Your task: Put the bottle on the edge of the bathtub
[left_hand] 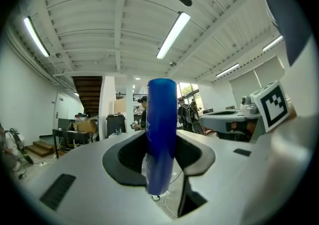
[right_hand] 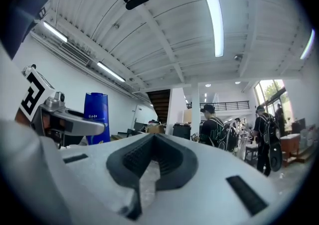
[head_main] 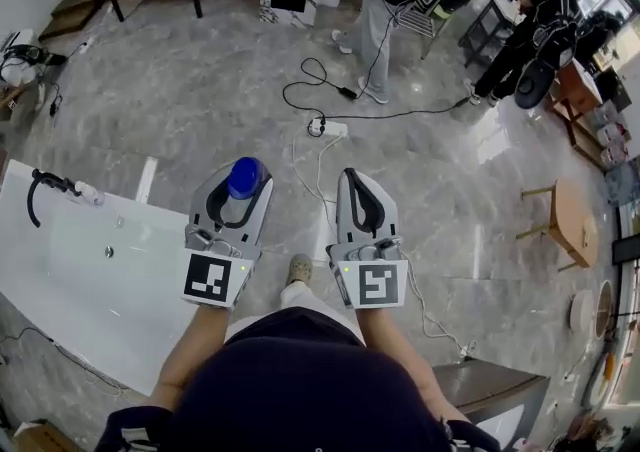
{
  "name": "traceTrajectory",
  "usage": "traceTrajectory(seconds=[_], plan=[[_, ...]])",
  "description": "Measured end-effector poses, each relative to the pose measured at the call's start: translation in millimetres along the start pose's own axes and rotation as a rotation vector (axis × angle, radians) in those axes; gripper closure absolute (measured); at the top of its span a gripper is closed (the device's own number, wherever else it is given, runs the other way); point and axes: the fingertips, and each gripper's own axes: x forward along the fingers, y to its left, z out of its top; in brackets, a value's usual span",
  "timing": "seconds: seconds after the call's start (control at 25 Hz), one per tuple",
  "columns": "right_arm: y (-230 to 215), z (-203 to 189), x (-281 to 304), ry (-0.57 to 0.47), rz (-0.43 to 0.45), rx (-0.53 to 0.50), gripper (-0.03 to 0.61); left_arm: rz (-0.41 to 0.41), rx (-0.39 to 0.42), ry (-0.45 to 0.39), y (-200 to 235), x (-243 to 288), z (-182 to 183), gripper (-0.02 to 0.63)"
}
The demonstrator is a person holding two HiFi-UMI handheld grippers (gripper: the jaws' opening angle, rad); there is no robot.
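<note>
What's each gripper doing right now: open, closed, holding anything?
Left gripper: closed on the blue bottle.
Right gripper: shut, nothing between its jaws.

The bathtub (head_main: 150, 290) lies at the left, its near rim just beside the left gripper (head_main: 241, 178), with open floor (head_main: 200, 90) between them. A black faucet (head_main: 40, 188) rises at the rim's far-left end; the rim nearest the gripper is bare. Ahead, a power strip (head_main: 327, 127) and its cable (head_main: 310, 80) lie on the floor. A wooden stool (head_main: 565, 222) stands well apart at the right.
</note>
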Motion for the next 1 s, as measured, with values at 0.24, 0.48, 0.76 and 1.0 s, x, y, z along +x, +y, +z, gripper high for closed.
traceTrajectory(seconds=[0.24,0.48,0.76,1.0], plan=[[-38,-13,70,-0.014,0.083,0.016,0.578,0.072,0.013,0.001,24,63,4,0.459],[-53,-14,117,-0.029,0.146,0.019,0.578,0.104,0.017,0.001,40,102,9,0.459],[-42,-8,148,-0.019,0.191,0.042,0.578,0.131,0.003,0.017,62,112,14,0.457],[-33,-14,150,-0.021,0.189,0.031,0.578,0.119,0.000,0.028,68,111,1,0.459]])
